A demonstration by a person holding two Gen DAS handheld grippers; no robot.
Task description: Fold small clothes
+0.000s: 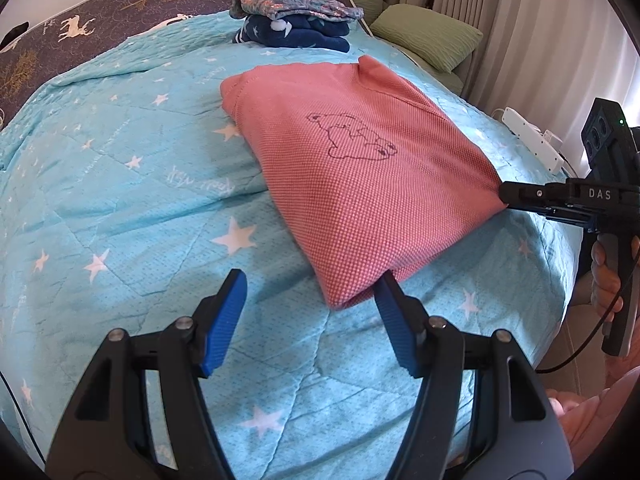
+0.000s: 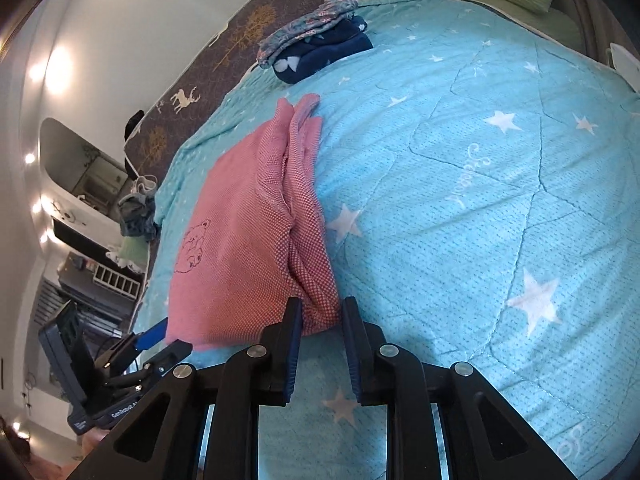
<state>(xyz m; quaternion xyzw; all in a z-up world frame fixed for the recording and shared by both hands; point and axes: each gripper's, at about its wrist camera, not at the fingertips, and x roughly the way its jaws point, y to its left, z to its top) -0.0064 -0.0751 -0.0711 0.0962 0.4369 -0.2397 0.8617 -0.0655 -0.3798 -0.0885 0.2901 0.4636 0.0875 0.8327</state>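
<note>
A pink knit top with a bear outline (image 1: pixel 352 168) lies folded on the blue star quilt (image 1: pixel 120 184); it also shows in the right wrist view (image 2: pixel 248 232). My left gripper (image 1: pixel 310 292) is open, its right finger touching the garment's near corner, nothing between the pads. My right gripper (image 2: pixel 320 312) is closed on the garment's folded edge at the near corner; in the left wrist view the right gripper (image 1: pixel 506 196) meets the garment's right corner.
A stack of folded clothes (image 1: pixel 296 24) sits at the quilt's far side, also seen in the right wrist view (image 2: pixel 316 44). Green pillows (image 1: pixel 428 36) and a white power strip (image 1: pixel 532 136) lie beyond the right edge. More clothes (image 2: pixel 138 208) sit at the left bed edge.
</note>
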